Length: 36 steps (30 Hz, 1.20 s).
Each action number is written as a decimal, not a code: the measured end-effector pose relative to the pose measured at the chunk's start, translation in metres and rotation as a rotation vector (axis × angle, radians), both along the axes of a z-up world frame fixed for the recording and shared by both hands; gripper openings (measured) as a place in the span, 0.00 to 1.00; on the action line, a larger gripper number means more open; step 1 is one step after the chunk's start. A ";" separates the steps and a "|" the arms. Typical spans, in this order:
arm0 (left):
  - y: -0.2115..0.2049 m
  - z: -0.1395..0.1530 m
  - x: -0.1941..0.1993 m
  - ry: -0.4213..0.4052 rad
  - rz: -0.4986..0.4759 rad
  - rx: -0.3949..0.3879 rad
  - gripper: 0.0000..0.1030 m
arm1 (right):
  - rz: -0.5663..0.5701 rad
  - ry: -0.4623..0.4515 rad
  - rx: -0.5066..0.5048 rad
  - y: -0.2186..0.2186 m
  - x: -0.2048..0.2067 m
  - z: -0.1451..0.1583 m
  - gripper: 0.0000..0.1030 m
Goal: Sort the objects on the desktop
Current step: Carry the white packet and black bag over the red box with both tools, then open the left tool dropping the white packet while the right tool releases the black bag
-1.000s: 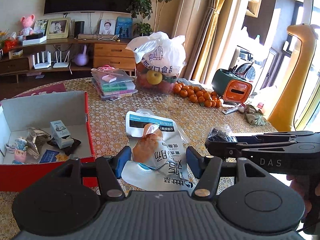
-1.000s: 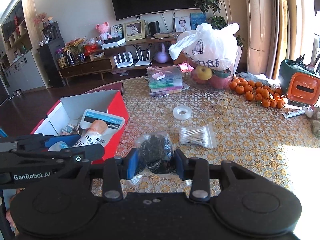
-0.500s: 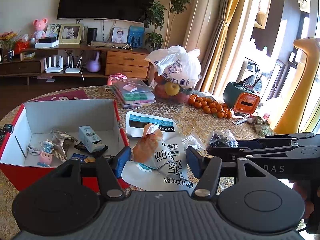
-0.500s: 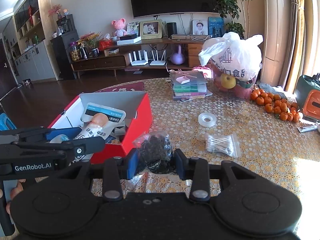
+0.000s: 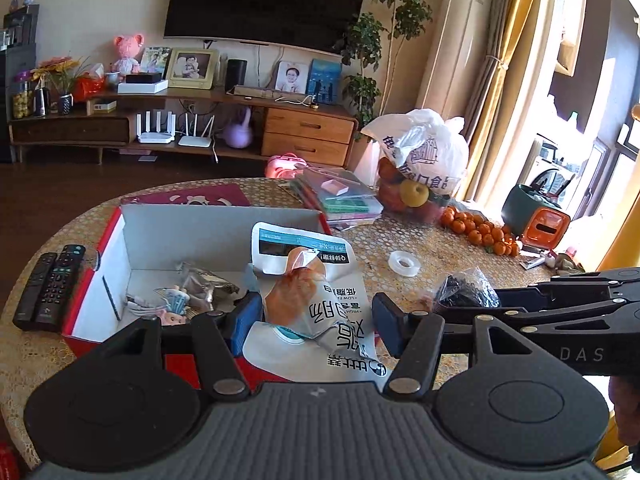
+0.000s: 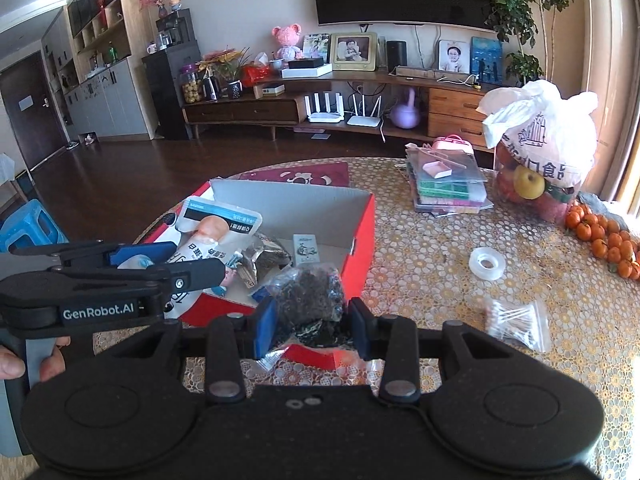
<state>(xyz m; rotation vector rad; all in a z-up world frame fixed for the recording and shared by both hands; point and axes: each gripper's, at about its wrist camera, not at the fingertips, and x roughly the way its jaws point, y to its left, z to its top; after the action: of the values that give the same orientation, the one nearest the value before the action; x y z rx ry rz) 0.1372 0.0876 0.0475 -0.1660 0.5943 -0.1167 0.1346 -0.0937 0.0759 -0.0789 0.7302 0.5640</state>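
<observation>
Snack pouch (image 5: 316,300) in left hand-held gripper (image 5: 316,322), above red box (image 5: 100,252)

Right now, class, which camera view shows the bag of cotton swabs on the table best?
The right wrist view. There the bag of cotton swabs lies in full sight on the table, right of the right gripper, near the tape roll. In the left wrist view the bag is not visible, hidden behind the gripper hardware.

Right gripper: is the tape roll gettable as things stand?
Probably not yet: the right gripper is shut on the dark bag. The tape roll itself lies uncovered on the table, nothing around it.
</observation>
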 end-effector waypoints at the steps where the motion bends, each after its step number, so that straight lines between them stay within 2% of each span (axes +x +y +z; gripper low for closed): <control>1: 0.005 -0.001 0.003 0.002 0.006 0.003 0.58 | 0.007 0.000 -0.003 0.004 0.002 0.000 0.38; 13: 0.060 -0.014 0.043 0.056 0.064 0.031 0.58 | 0.073 0.009 -0.052 0.044 0.026 -0.012 0.38; 23: 0.082 -0.032 0.083 0.131 0.088 0.106 0.58 | 0.131 0.026 -0.092 0.086 0.047 -0.023 0.37; 36: 0.101 -0.060 0.129 0.246 0.089 0.112 0.58 | 0.174 0.101 -0.148 0.125 0.071 -0.052 0.37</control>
<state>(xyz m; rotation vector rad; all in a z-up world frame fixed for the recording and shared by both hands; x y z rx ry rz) 0.2664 0.1883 -0.0128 -0.0983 0.8354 0.0240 0.2054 0.0317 0.0239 -0.2546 0.8680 0.6834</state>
